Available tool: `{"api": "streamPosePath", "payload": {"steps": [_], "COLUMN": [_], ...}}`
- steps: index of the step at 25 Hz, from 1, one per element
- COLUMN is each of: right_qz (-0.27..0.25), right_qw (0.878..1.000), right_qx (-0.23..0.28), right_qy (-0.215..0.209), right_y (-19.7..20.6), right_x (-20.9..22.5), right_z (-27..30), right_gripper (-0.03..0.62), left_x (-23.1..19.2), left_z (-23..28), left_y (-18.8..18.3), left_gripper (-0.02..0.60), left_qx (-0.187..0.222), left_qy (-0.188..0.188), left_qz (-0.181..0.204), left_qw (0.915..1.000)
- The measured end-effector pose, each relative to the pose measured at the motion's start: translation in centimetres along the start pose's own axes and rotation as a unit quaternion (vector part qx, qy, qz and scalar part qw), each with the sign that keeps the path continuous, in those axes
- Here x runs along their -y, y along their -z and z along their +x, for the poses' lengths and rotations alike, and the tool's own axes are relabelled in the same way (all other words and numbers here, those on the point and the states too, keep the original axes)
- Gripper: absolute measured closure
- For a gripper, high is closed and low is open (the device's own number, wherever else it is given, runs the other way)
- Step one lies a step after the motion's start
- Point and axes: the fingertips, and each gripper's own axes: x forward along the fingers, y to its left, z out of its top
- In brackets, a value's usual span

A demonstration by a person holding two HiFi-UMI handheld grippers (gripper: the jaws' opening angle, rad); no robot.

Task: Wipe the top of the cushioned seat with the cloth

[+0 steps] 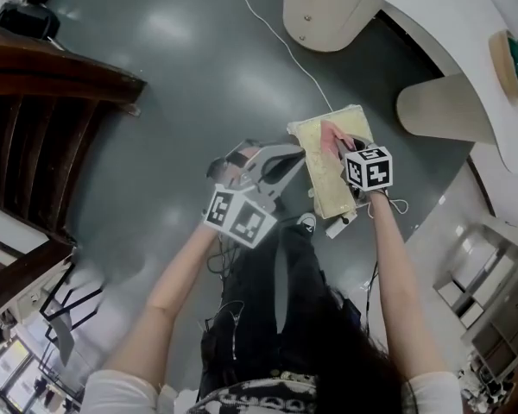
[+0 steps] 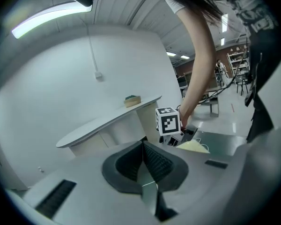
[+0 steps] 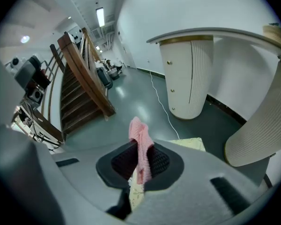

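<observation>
The cushioned seat (image 1: 335, 160) is a pale yellow rectangle on the dark floor, just ahead of the person's feet. My right gripper (image 1: 338, 145) hangs over its middle, shut on a pink cloth (image 1: 333, 136). In the right gripper view the pink cloth (image 3: 140, 146) is pinched between the jaws and sticks up past them, with the seat (image 3: 189, 144) showing beyond. My left gripper (image 1: 281, 164) is held to the left of the seat with its jaws pressed together and nothing between them. From the left gripper view the seat (image 2: 195, 146) lies ahead beside the right gripper's marker cube (image 2: 168, 121).
A white curved counter (image 1: 449, 24) on cream pillars (image 1: 328, 11) stands to the right and behind the seat. A white cable (image 1: 272, 37) runs across the floor to the seat. A dark wooden staircase (image 1: 34, 119) fills the left side. Metal shelving (image 1: 492, 300) stands at lower right.
</observation>
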Motion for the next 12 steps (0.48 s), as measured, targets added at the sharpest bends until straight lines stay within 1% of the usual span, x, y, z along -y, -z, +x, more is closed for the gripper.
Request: {"api": "streamPosePath", "payload": {"steps": [7,12], "right_qz": [-0.023,-0.035], "right_qw": [0.999,0.996], "right_qx": [-0.044,-0.079], "right_qy": [-0.019,-0.012], "right_y": [3.0,5.0], "right_x": [-0.2,0.4], "right_z": [6.3,9.2], "right_gripper": [0.583,0.583], "left_x": [0.6,1.1], "left_z": [0.8,1.2], "left_y": [5.3,7.0], "left_gripper": [0.575,0.575], "left_qx": [-0.042,-0.051], "left_qy": [-0.01,-0.01], "left_qz": [0.023,0.015], "left_qw": [0.9988,0.9986]}}
